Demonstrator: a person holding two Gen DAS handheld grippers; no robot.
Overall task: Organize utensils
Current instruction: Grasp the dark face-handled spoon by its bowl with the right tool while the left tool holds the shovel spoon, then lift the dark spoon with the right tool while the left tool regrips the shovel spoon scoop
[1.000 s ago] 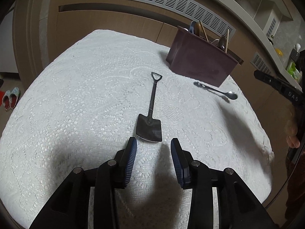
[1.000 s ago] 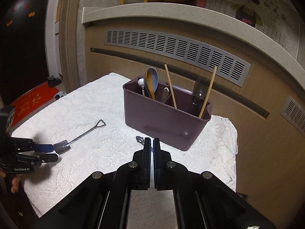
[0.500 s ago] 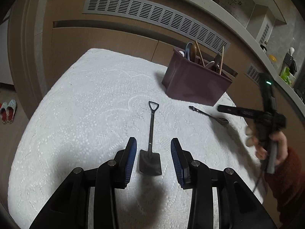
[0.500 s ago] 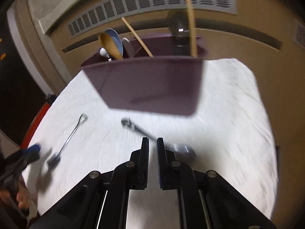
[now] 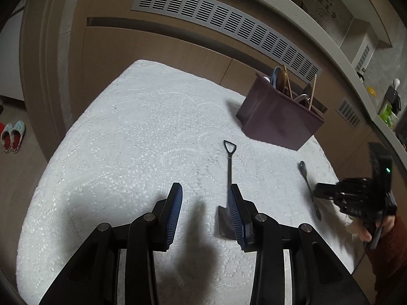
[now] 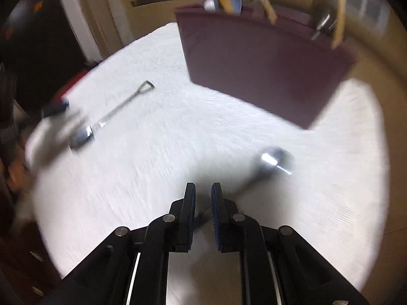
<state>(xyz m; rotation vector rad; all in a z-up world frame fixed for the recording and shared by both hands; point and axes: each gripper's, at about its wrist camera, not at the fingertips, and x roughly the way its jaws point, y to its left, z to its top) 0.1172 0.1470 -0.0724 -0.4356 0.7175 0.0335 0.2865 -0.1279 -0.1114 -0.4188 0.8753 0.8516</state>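
A dark shovel-shaped spoon (image 5: 228,178) lies on the white lace cloth (image 5: 142,137). My left gripper (image 5: 204,198) is open; its right finger (image 5: 235,211) covers part of the spoon's blade, which lies off to the right of the gap. A metal spoon (image 6: 273,157) lies on the cloth, its handle running back under my right gripper (image 6: 203,193), whose fingers stand slightly apart around the handle's end; this view is blurred. The right gripper also shows in the left wrist view (image 5: 328,193) over that spoon (image 5: 309,188). The shovel spoon shows in the right wrist view (image 6: 112,114).
A maroon utensil holder (image 5: 277,119) with several spoons and chopsticks stands at the back right of the table, large in the right wrist view (image 6: 267,68). A wooden cabinet wall with a vent grille (image 5: 223,23) rises behind. Slippers (image 5: 12,137) lie on the floor at left.
My left gripper has shifted left, so the shovel spoon now lies under its right finger. My right gripper has dropped to the metal spoon's handle and opened slightly.
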